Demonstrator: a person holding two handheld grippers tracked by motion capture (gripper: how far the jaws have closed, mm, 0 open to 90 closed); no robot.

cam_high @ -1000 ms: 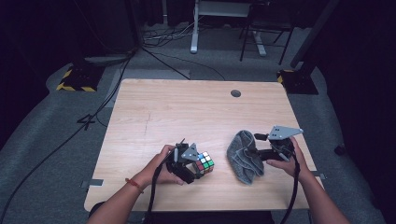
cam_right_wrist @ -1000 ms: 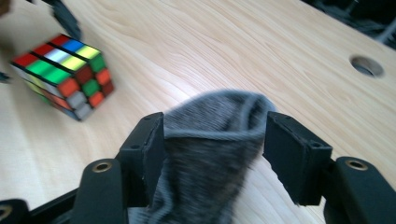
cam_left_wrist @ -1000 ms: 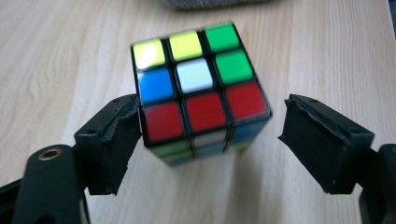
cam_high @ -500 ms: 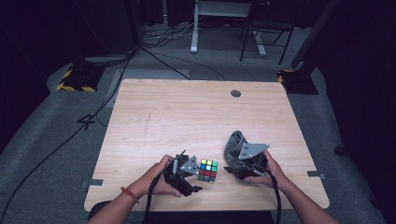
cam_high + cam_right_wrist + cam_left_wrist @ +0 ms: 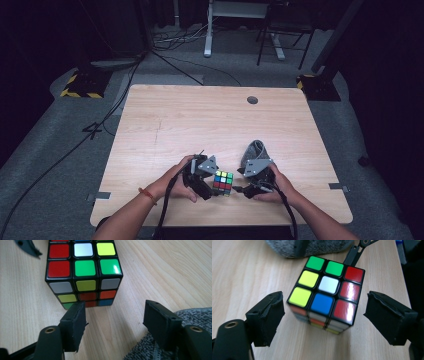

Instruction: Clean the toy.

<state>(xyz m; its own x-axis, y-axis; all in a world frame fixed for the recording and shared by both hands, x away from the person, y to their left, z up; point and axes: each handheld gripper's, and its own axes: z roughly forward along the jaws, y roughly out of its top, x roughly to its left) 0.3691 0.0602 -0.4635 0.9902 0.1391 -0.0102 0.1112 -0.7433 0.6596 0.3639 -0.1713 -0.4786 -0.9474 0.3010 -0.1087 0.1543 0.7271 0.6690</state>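
Observation:
A scrambled colour cube (image 5: 223, 182) (image 5: 324, 297) (image 5: 82, 272) stands on the wooden table (image 5: 200, 125) near its front edge. My left gripper (image 5: 212, 188) (image 5: 323, 303) is at the cube's left. Its jaws have just been opening and straddle the cube, with a gap on each side. My right gripper (image 5: 239, 189) (image 5: 115, 317) faces the cube from the right. Its jaws have also been opening a little, and nothing is between them; the cube stands just ahead of the tips. A grey fuzzy cloth (image 5: 254, 150) (image 5: 195, 320) (image 5: 312, 247) lies beside and behind the right gripper.
A round cable hole (image 5: 252, 100) sits near the table's far edge. Cables (image 5: 165, 220) trail from both grippers over the front edge. Beyond the table, a desk frame (image 5: 207, 30) stands on the dark floor, with a black-and-yellow striped base (image 5: 80, 85) to the left.
My right gripper has come left and down from the cloth to the cube's right side. The left gripper has stayed at the cube.

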